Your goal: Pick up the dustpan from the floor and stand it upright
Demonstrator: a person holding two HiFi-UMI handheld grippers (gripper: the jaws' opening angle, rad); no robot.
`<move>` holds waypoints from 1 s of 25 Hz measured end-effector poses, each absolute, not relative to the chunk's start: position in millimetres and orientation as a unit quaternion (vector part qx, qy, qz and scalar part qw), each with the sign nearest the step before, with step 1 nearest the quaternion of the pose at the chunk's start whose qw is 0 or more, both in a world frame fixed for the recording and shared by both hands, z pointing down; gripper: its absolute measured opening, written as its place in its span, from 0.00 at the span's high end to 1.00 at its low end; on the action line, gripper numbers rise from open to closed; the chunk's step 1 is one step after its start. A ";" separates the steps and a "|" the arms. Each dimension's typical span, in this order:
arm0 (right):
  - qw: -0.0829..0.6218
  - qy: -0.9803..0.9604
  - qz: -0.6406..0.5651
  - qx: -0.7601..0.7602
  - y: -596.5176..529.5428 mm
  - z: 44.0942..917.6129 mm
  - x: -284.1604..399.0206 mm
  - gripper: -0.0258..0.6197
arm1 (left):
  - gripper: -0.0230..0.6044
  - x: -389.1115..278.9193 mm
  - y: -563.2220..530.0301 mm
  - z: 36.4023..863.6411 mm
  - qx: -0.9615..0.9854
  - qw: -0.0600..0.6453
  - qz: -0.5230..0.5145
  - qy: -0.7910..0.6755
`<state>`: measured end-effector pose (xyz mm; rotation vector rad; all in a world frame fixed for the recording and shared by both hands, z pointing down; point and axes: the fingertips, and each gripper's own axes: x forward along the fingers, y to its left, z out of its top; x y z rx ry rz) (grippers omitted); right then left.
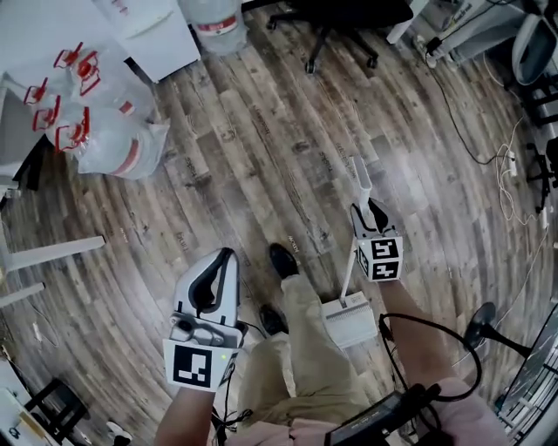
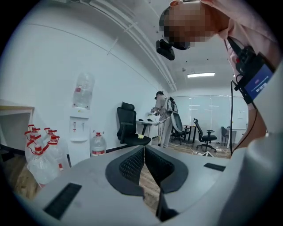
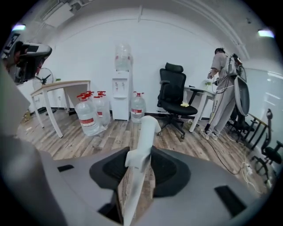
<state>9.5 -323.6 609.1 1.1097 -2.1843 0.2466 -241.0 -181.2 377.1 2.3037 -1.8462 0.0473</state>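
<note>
A white dustpan [image 1: 350, 319] with a long white handle [image 1: 360, 183] stands upright on the wood floor beside the person's leg. My right gripper [image 1: 367, 216] is shut on that handle partway up; in the right gripper view the handle [image 3: 142, 150] runs up between the black pads. My left gripper [image 1: 220, 266] hangs at lower left above the floor, away from the dustpan. Its two black pads [image 2: 132, 163] touch at the tips with nothing between them.
Several water bottles [image 1: 105, 131] with red caps lie at upper left beside a white dispenser [image 1: 148, 30]. A black office chair [image 1: 344, 22] stands at the top. Cables [image 1: 506, 174] trail at right. A black shoe [image 1: 282, 260] is near the dustpan. Another person [image 3: 223, 88] stands at a desk.
</note>
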 end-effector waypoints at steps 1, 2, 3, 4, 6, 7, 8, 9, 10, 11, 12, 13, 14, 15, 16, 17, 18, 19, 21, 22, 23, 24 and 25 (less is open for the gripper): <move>0.328 -0.835 0.093 0.431 -316.9 600.2 16.7 0.72 | 0.94 -237.7 -174.1 369.2 0.779 0.087 0.015 -0.621; 0.324 -0.834 0.091 0.437 -309.9 591.5 22.9 0.72 | 0.94 -234.4 -166.6 363.0 0.780 0.084 0.016 -0.620; 0.320 -0.833 0.089 0.442 -302.6 583.1 28.8 0.72 | 0.94 -230.6 -159.2 357.2 0.782 0.083 0.015 -0.617; 0.317 -0.832 0.086 0.447 -295.1 575.1 35.1 0.72 | 0.94 -226.2 -152.0 351.3 0.785 0.081 0.014 -0.614; 0.312 -0.829 0.083 0.457 -281.0 560.0 49.9 0.72 | 0.94 -216.3 -138.2 339.9 0.791 0.078 0.013 -0.607; 0.309 -0.827 0.082 0.463 -274.7 552.3 58.0 0.73 | 0.94 -211.5 -131.4 334.4 0.794 0.077 0.013 -0.603; 0.306 -0.825 0.080 0.468 -268.9 544.6 66.3 0.73 | 0.94 -207.1 -124.5 329.2 0.795 0.079 0.013 -0.601; 0.303 -0.823 0.079 0.474 -263.3 537.5 74.5 0.73 | 0.94 -203.4 -117.6 324.4 0.797 0.079 0.013 -0.599; 0.301 -0.820 0.079 0.480 -257.4 531.2 82.7 0.73 | 0.94 -200.7 -110.7 319.7 0.799 0.076 0.014 -0.597; 0.299 -0.817 0.079 0.486 -251.2 525.7 90.7 0.73 | 0.94 -198.6 -103.9 315.2 0.801 0.070 0.015 -0.594; 0.297 -0.815 0.079 0.492 -245.0 520.7 98.5 0.73 | 0.94 -196.9 -97.4 310.8 0.803 0.065 0.016 -0.593; 0.296 -0.812 0.079 0.498 -239.1 515.6 106.0 0.73 | 0.94 -195.3 -91.4 306.2 0.804 0.061 0.016 -0.591; 0.293 -0.809 0.079 0.503 -233.5 510.0 113.2 0.72 | 0.94 -193.5 -86.0 301.1 0.805 0.057 0.016 -0.590; 0.290 -0.807 0.078 0.508 -227.9 504.2 120.0 0.72 | 0.94 -191.6 -80.9 295.7 0.807 0.054 0.016 -0.588; 0.287 -0.806 0.077 0.512 -222.0 498.8 126.5 0.72 | 0.94 -189.5 -76.1 290.1 0.808 0.049 0.016 -0.587; 0.284 -0.805 0.077 0.516 -215.6 494.2 132.5 0.72 | 0.94 -187.4 -71.5 284.5 0.809 0.045 0.016 -0.585; 0.280 -0.804 0.077 0.519 -208.8 490.4 137.9 0.72 | 0.94 -185.2 -67.0 279.1 0.811 0.040 0.015 -0.584; 0.277 -0.804 0.077 0.521 -201.8 487.1 142.6 0.72 | 0.94 -182.9 -62.6 274.0 0.812 0.034 0.014 -0.582; 0.271 -0.805 0.075 0.523 -187.9 481.9 149.6 0.72 | 0.94 -177.7 -55.0 264.3 0.814 0.024 0.010 -0.580; 0.268 -0.805 0.073 0.524 -181.0 479.3 151.5 0.72 | 0.94 -174.9 -51.9 259.3 0.816 0.018 0.009 -0.578; 0.267 -0.805 0.072 0.525 -174.0 476.5 152.6 0.72 | 0.94 -172.0 -48.9 253.8 0.817 0.014 0.007 -0.576; 0.265 -0.805 0.071 0.526 -166.7 473.6 153.0 0.72 | 0.94 -168.9 -45.9 248.0 0.819 0.009 0.006 -0.574; 0.264 -0.805 0.071 0.527 -159.4 470.5 153.0 0.73 | 0.94 -165.7 -42.8 242.4 0.821 0.006 0.004 -0.571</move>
